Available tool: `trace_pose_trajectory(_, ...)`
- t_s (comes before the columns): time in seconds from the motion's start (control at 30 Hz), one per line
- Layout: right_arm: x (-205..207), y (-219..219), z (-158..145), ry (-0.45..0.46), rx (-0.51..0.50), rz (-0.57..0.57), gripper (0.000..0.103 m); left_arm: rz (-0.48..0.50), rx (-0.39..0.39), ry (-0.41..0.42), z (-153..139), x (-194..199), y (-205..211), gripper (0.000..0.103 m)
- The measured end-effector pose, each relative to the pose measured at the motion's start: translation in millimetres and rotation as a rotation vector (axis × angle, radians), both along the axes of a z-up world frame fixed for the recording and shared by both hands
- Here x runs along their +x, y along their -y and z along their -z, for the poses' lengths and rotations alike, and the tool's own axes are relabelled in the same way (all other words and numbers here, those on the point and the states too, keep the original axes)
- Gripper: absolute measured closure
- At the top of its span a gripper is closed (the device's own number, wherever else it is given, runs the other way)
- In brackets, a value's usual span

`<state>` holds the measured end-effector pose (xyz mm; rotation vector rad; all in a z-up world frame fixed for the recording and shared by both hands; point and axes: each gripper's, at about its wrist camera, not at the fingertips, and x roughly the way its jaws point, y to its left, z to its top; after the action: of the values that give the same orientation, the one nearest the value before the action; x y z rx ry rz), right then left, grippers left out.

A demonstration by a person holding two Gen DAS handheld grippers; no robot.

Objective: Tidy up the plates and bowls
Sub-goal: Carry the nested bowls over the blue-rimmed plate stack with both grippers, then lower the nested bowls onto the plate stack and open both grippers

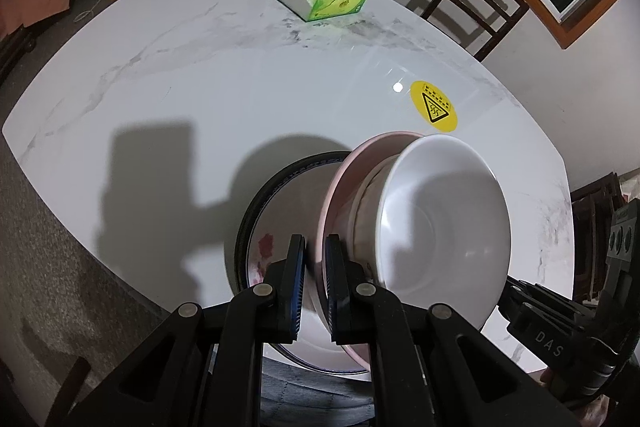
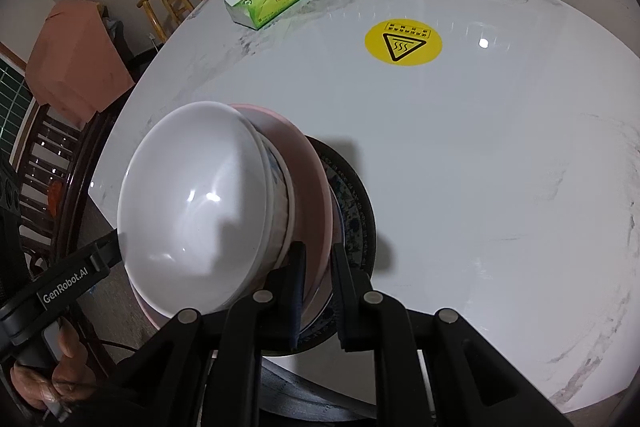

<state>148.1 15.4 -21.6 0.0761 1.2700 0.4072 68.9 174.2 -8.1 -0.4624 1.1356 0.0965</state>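
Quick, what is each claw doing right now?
Left gripper: shut on the pink plate rim.
Right gripper: shut on the same plate's rim.

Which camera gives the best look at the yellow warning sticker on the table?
The right wrist view: the yellow warning sticker lies whole and large there, its triangle symbol clear. In the left wrist view the sticker is smaller, and the pink plate's rim reaches its lower edge.

We see a white bowl (image 1: 444, 227) nested in a patterned bowl (image 1: 366, 215) on a pink plate (image 1: 340, 187), the stack tipped on edge. At its nine o'clock, a dark-rimmed plate (image 1: 276, 211) lies flat on the table.
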Motion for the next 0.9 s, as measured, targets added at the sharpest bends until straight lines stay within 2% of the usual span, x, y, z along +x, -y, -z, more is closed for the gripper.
trace_pose_trajectory(0.73,-5.5,-10.7,-3.1,0.039,-0.038,0.012,0.087,-0.004,-0.044,0.014,9.1,-1.6,-11.0,0.098)
trace_pose_trajectory(0.9,-6.6,-10.9,-3.0,0.051,-0.043,0.008,0.087,-0.007,-0.037,0.021,8.6,-3.1,-11.3,0.094)
